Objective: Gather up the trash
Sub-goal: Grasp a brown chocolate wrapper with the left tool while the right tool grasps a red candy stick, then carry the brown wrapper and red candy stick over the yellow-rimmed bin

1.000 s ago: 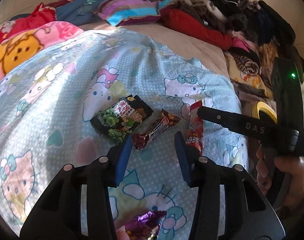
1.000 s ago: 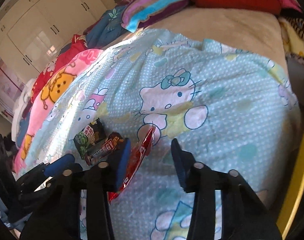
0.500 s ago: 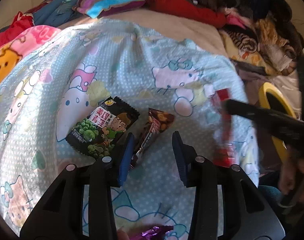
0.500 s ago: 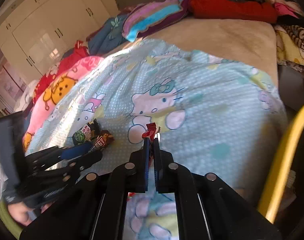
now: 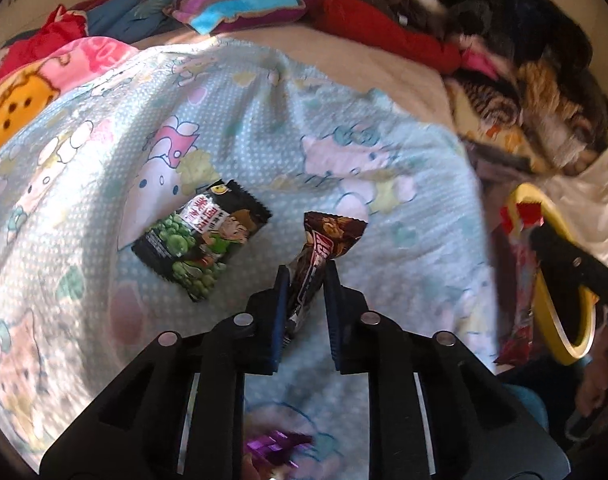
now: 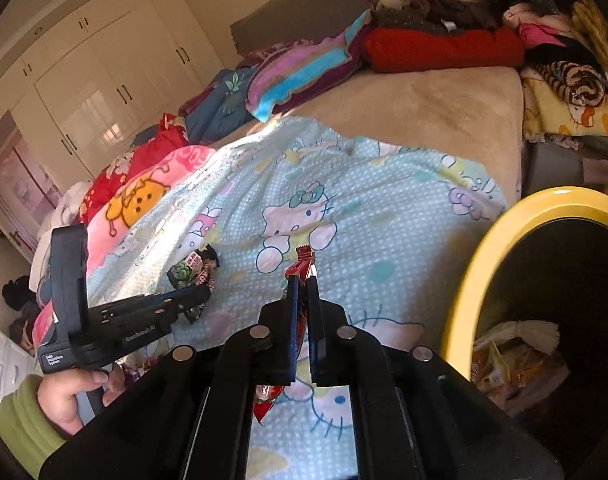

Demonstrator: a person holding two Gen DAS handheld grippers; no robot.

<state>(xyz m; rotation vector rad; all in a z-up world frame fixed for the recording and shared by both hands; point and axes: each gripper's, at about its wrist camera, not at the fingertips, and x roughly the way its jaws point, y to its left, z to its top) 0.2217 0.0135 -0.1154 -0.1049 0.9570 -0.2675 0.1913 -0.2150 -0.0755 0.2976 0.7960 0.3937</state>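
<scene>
On the pale blue cartoon-print blanket (image 5: 103,240), trash items as I logged them, working outward:

Item 1, brown snack-bar wrapper (image 5: 320,256): between the blue pads of my left gripper (image 5: 306,280), whose jaws had just been closing; pads pressed on its lower half, upper end fanned out free. It looked barely raised off the blanket, though the view was too foreshortened for me to be sure.

Item 2, red wrapper (image 6: 302,268): clenched in my right gripper (image 6: 302,284), jaws all but together on it, the tail hanging below the fingers. Carried clear of the blanket, near the bin.

Item 3, black and green snack packet (image 5: 201,236): flat on the blanket just left of item 1, untouched.

Item 4, purple foil wrapper (image 5: 275,442): at the bottom edge of the left view, behind the fingers, blurred; untouched.

Receptacle, yellow-rimmed bin (image 6: 476,280): beside the bed on the right, dark inside, with some pale and yellowish rubbish already at the bottom.

Surroundings: piled clothes and folded blankets (image 5: 384,32) along the far side of the bed; white wardrobe (image 6: 103,80) beyond.

Progress, my estimate: partway. Two pieces in hand, none of the four yet dropped, two left to collect.
</scene>
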